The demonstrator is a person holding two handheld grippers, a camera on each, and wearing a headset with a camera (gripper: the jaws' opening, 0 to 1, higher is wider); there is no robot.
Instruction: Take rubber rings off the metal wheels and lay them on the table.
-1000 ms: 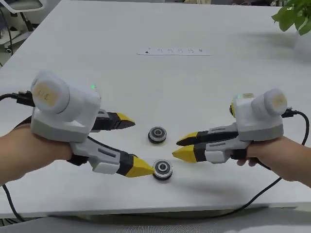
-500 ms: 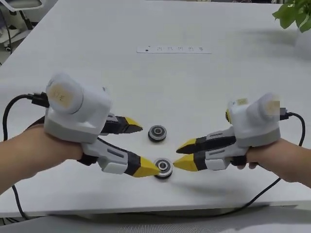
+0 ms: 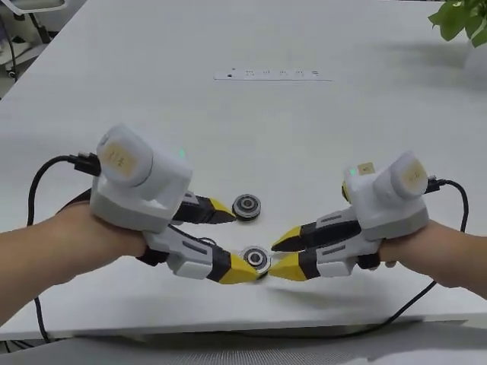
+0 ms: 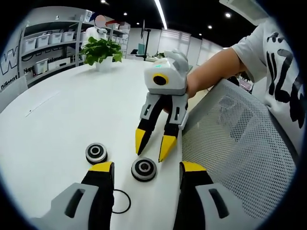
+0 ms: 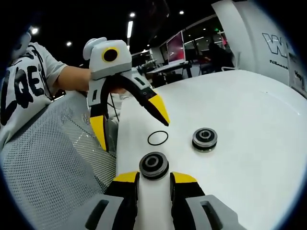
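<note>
Two metal wheels with black rubber rings lie on the white table (image 3: 327,129). The near wheel (image 3: 255,258) (image 4: 144,169) (image 5: 154,165) sits between the yellow tips of both grippers. My left gripper (image 3: 234,242) (image 4: 146,167) (image 5: 130,127) is open, its jaws wide on either side of that wheel. From the opposite side my right gripper (image 3: 280,253) (image 5: 156,178) (image 4: 152,147) points at it, jaws a little apart, tips just short of the wheel. The far wheel (image 3: 246,205) (image 4: 96,153) (image 5: 205,138) lies untouched. One loose black rubber ring (image 4: 130,201) (image 5: 147,138) lies flat beside the left jaws.
A white power strip (image 3: 272,75) lies at the table's far middle, and a potted plant (image 3: 460,19) (image 4: 100,50) stands at the far right corner. The table's front edge runs just under the grippers, with a mesh chair (image 4: 235,143) (image 5: 53,163) below it.
Both grippers have closed in on the near wheel from either side and dropped lower. The left jaws now straddle it. The wheels have not moved.
</note>
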